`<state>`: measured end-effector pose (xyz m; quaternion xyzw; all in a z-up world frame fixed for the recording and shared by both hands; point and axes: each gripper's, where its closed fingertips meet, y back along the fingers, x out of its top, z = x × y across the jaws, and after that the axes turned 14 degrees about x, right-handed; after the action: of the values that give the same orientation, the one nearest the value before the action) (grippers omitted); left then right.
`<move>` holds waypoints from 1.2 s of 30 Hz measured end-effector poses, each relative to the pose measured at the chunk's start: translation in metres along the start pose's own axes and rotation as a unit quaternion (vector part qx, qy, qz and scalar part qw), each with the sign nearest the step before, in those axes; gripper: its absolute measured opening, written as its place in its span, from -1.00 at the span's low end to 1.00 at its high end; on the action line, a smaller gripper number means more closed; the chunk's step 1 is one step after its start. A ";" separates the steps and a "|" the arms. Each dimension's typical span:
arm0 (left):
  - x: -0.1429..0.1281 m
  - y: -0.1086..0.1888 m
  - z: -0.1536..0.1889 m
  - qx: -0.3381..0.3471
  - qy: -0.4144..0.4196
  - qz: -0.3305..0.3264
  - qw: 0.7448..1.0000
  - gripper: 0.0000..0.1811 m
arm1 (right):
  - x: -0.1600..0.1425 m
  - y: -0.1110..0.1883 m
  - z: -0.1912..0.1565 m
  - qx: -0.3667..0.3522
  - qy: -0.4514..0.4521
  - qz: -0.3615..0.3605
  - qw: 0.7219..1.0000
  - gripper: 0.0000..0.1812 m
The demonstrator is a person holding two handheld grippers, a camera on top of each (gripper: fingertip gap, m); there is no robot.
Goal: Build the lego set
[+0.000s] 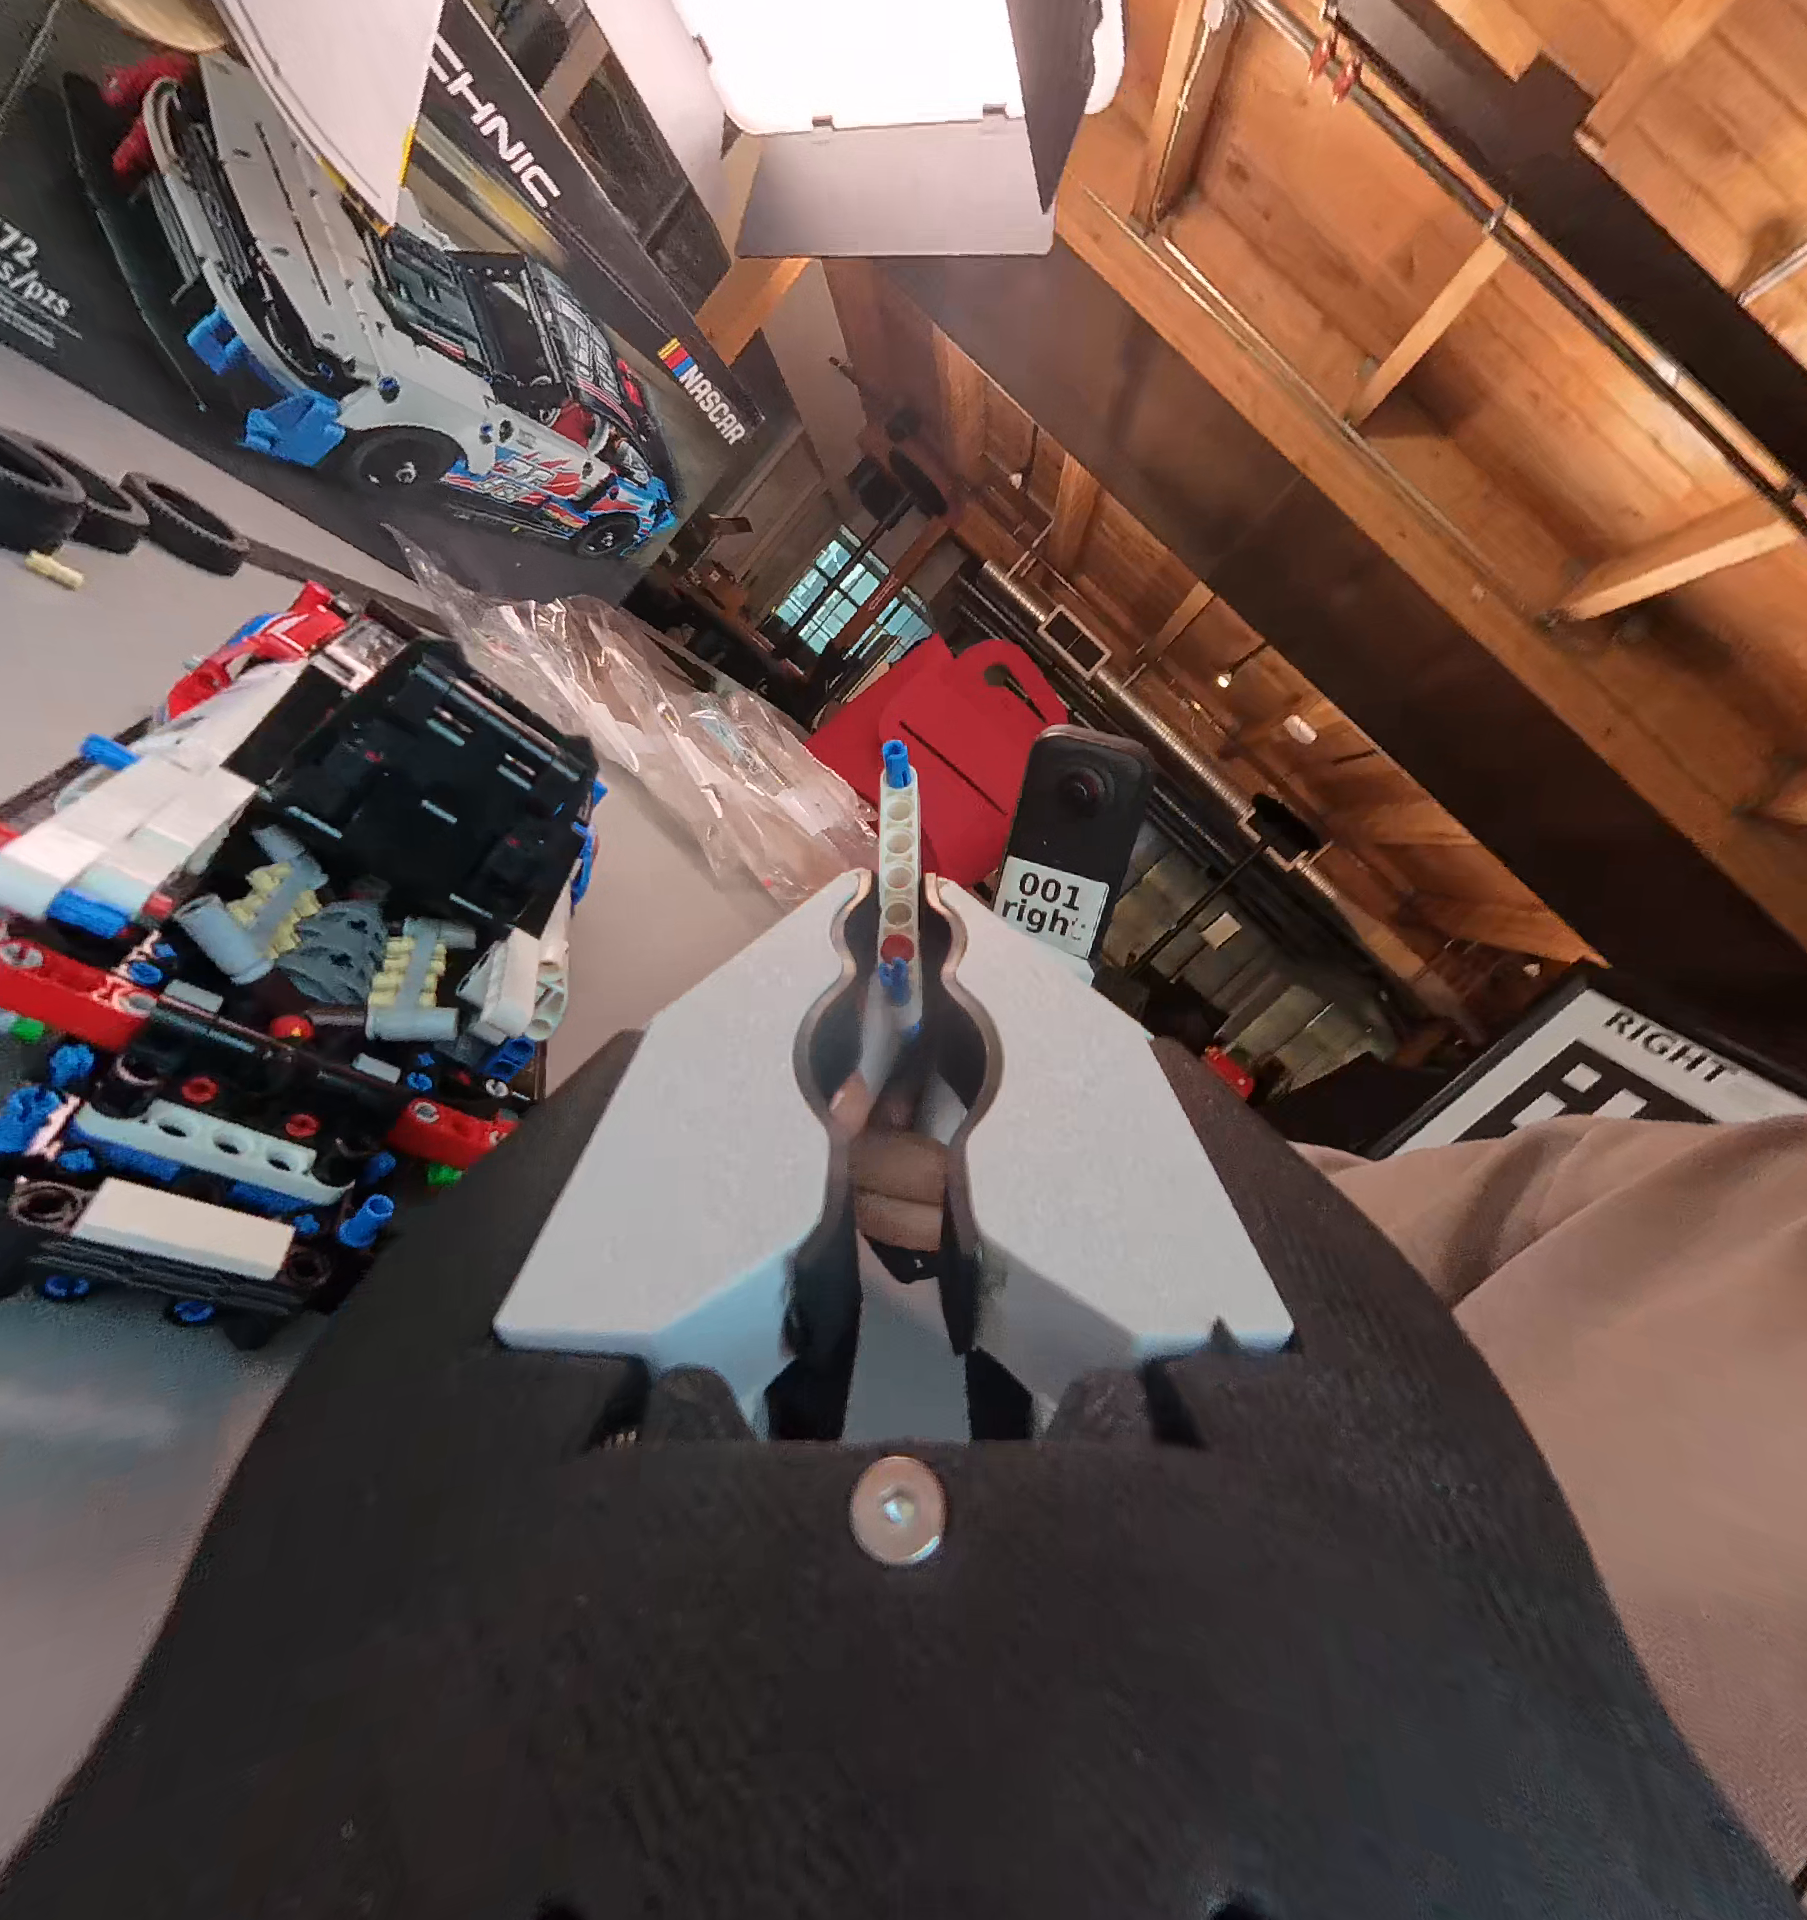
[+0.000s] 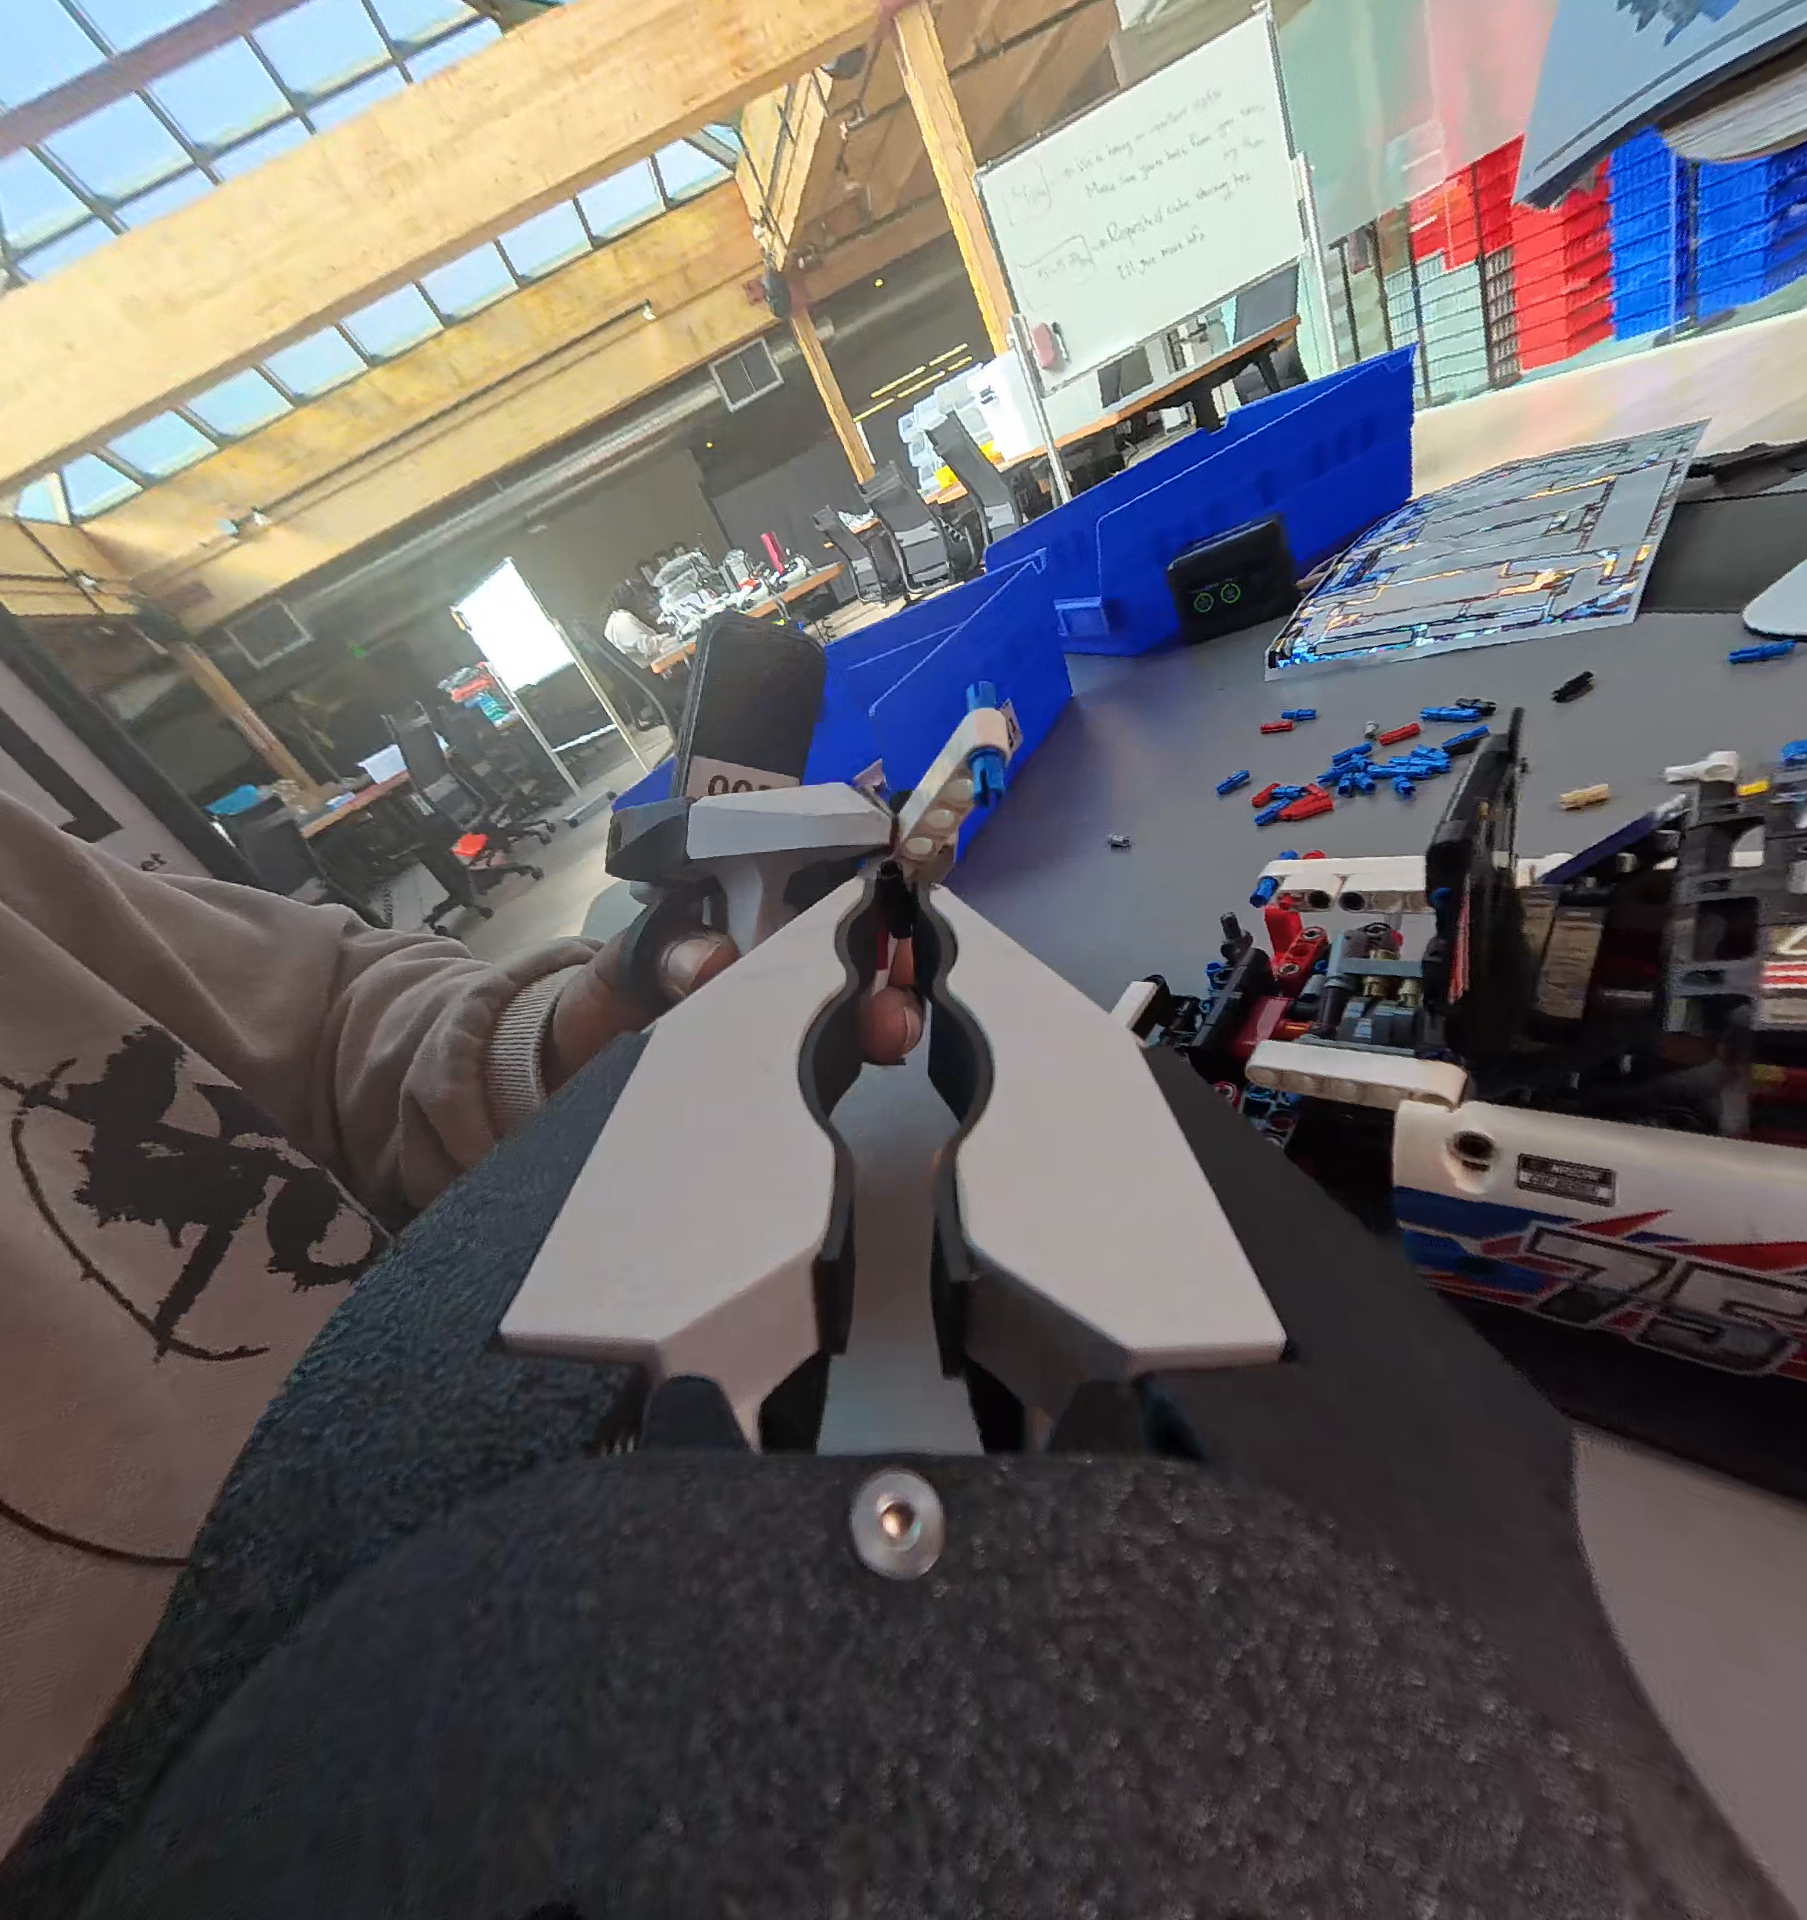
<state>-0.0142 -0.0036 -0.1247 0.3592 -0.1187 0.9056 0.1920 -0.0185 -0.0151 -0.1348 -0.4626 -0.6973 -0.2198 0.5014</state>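
Note:
My left gripper [image 1: 897, 896] is shut on a white holed beam [image 1: 897, 831] that carries blue pins and a red pin and sticks up past the fingertips. The half-built race car model [image 1: 255, 987] stands on the grey table to its left. In the right wrist view, my right gripper [image 2: 897, 896] is shut on a small black piece [image 2: 894, 914], right at the lower end of the white beam [image 2: 946, 795]. The left gripper [image 2: 883, 821] holds that beam just beyond, off the table. The car model [image 2: 1605, 1039] is at the right.
The set's box [image 1: 359, 312] stands behind black tyres [image 1: 47, 488] and clear plastic bags [image 1: 650, 707]. Loose blue and red pins [image 2: 1377, 769], an instruction sheet [image 2: 1481, 561] and a blue bin [image 2: 1190, 520] lie beyond the car. A person's beige sleeve [image 2: 255, 987] is at left. The tips of both grippers are at nearly the same place.

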 end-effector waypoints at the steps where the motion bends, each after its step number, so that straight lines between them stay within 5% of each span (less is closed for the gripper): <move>1: 0.000 0.000 0.002 -0.001 -0.015 0.000 1.000 -0.94 | 0.001 0.000 -0.002 0.011 -0.009 0.004 1.000 -0.97; 5: 0.004 0.003 -0.001 0.008 -0.029 0.007 1.000 -0.94 | 0.009 0.005 -0.004 0.045 -0.038 0.034 0.998 -0.97; 14: 0.000 0.000 -0.004 -0.017 0.100 0.008 0.995 -0.94 | 0.024 0.004 0.007 0.014 -0.080 0.131 0.988 -0.96; 36: -0.005 0.003 -0.004 -0.031 0.113 -0.008 0.993 -0.95 | 0.013 0.001 0.007 0.024 -0.098 0.117 0.988 -0.96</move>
<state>-0.0143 -0.0062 -0.1310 0.2497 -0.1216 0.9344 0.2229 -0.0219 -0.0033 -0.1264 -0.5482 -0.6895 -0.0965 0.4634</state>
